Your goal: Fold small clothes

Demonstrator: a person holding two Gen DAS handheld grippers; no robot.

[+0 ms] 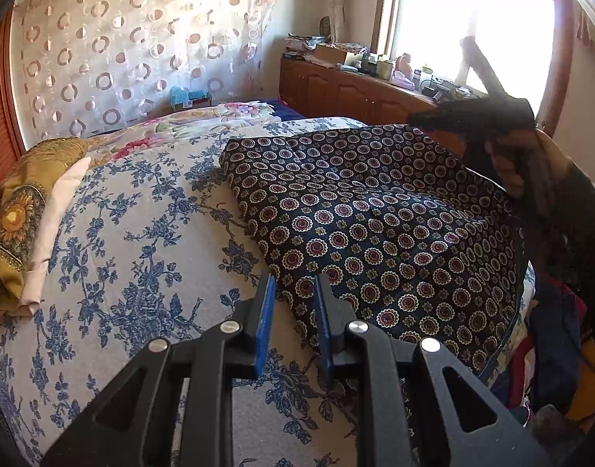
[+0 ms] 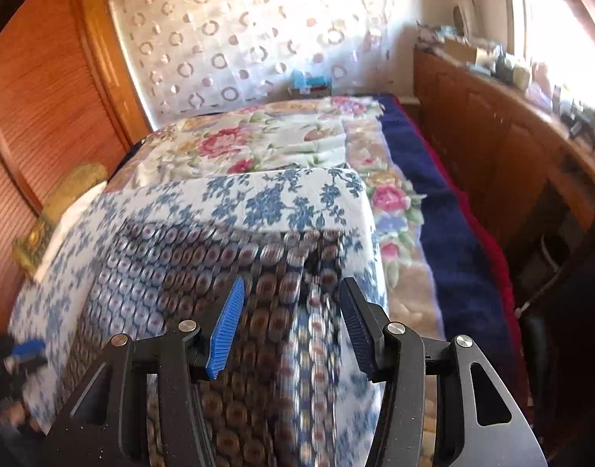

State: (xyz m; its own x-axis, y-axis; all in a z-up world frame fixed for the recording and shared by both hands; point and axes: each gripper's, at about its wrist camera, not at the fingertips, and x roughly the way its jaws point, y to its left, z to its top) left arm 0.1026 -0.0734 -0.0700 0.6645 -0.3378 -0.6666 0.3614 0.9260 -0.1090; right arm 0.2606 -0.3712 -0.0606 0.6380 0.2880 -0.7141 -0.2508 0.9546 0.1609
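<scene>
Sunlit bedroom, blue-flowered bedspread (image 1: 134,210) — the dark patterned garment (image 1: 375,225) lies flat just ahead-right of the left gripper (image 1: 293,325), jaws narrowly apart, empty. Right gripper (image 2: 291,329) hangs spread directly over its far half — nearer, I'd judge

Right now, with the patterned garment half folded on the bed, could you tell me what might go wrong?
1. The garment lies near the bed's right edge, above a clothes pile; a tug could slide it off.
2. Both tongs, left and right, grip nothing, so the fold may spring open.
</scene>
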